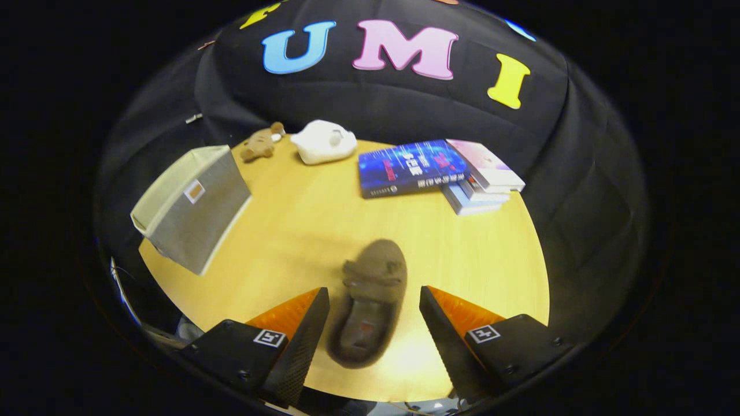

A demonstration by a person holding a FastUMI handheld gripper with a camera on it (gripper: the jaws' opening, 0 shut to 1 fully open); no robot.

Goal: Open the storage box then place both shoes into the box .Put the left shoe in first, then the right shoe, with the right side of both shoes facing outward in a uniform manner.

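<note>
1. My gripper hangs over a brown slipper on the round wooden table, fingers spread wide and gripping nothing; the slipper lies between them, toe pointing away from me, its heel end nearest my fingers.
2. The slipper looks soft, plush and light (blurred here, so its finer detail is hard to read). I judge it will squash under pressure rather than slip; the side walls near the opening, or the heel rim, look like the best hold.
3. The grey fabric storage box stands well to the left of the slipper and farther from me, near the table's edge. I cannot tell whether it is open.
4. Beyond the slipper, at the table's far side: a stack of books off to the right, a white plush toy and a small brown teddy bear to the left.
5. The tabletop is smooth, pale and flat; black cloth closes in the booth behind it.
</note>
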